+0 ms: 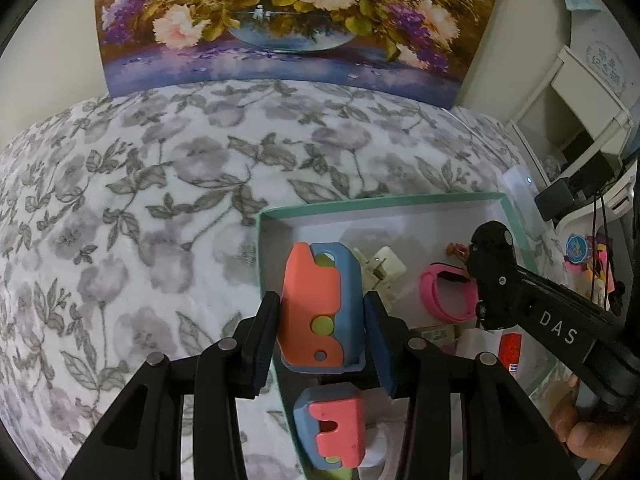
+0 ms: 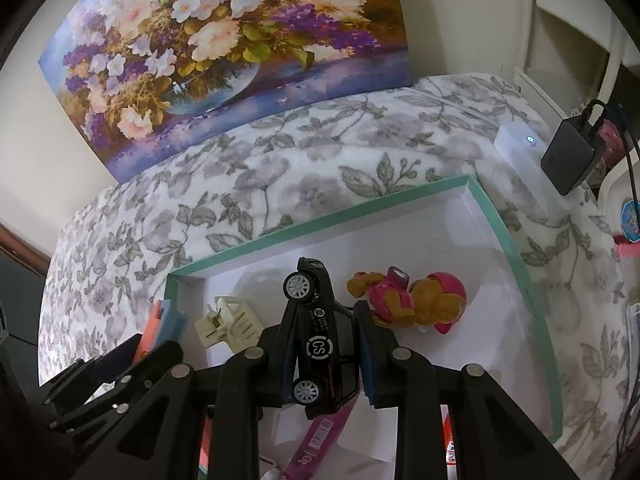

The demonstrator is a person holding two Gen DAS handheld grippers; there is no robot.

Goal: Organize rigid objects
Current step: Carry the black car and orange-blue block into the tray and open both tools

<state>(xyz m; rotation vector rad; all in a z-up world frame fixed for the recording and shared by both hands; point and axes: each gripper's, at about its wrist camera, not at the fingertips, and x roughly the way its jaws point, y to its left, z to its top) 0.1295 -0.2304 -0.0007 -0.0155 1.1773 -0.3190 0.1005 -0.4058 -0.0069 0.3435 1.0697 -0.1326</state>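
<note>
My left gripper (image 1: 320, 320) is shut on an orange and blue toy block (image 1: 316, 308) and holds it over the left edge of a shallow green-rimmed box (image 1: 380, 200). A second orange and blue block (image 1: 334, 432) lies below it. My right gripper (image 2: 320, 344) is shut on a black toy car (image 2: 316, 340), held on its side above the box (image 2: 320, 220). Inside the box lie a cream clip (image 2: 224, 320), a pink and orange toy figure (image 2: 412, 300) and a pink band (image 1: 448, 292). The right gripper shows in the left wrist view (image 1: 492, 272).
The box rests on a bed with a grey floral cover (image 1: 160, 200). A flower painting (image 1: 280, 20) leans on the wall behind. A white device (image 2: 524, 152) and a black charger (image 2: 568, 160) sit to the right, by white shelves (image 1: 580, 100).
</note>
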